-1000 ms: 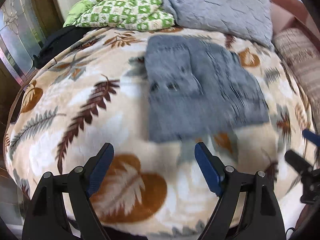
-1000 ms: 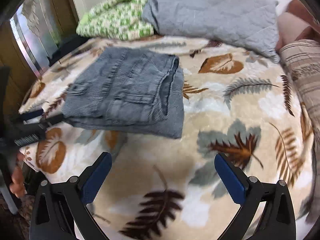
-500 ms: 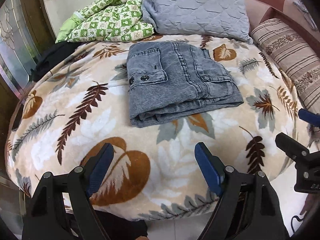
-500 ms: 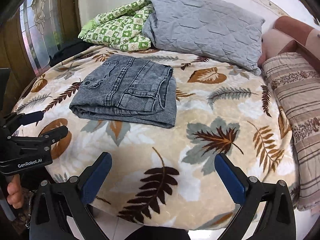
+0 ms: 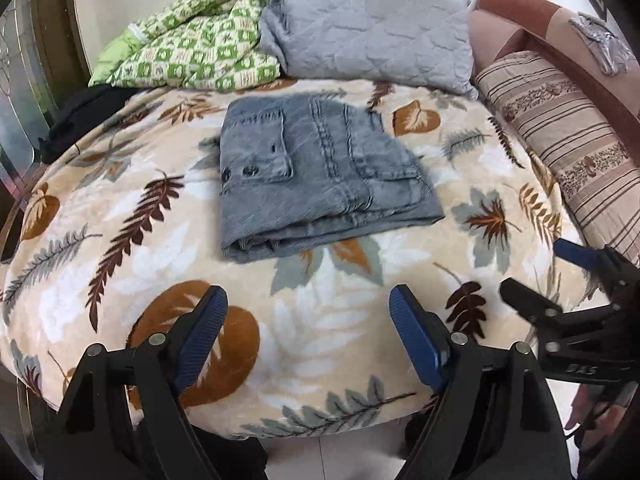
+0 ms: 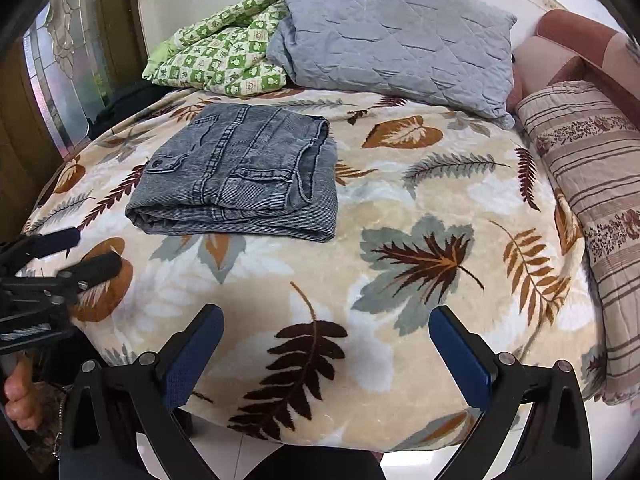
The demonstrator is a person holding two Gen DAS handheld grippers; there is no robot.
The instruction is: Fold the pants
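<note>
Pants (image 5: 320,184) are lying folded into a compact stack mid-bed, on the leaf-print blanket (image 5: 304,332). Left tool (image 5: 308,332) and right tool (image 6: 326,352) are both hanging released and empty near the bed's edge, apart from the pants, so the fold looks done.

**Folded pants on the bed**

We see the gray pants (image 6: 236,176) lying folded into a thick rectangle on the leaf-patterned blanket (image 6: 400,240), toward its left side. Behind them rest a green checked quilt (image 6: 220,60) and a gray pillow (image 6: 396,36), with a striped cushion (image 6: 600,184) along the right edge. Our right gripper (image 6: 326,354) hangs over the blanket's near edge, jaws spread wide with nothing between them. The left gripper (image 6: 76,250) pokes in from the left, also apart from the pants.
</note>
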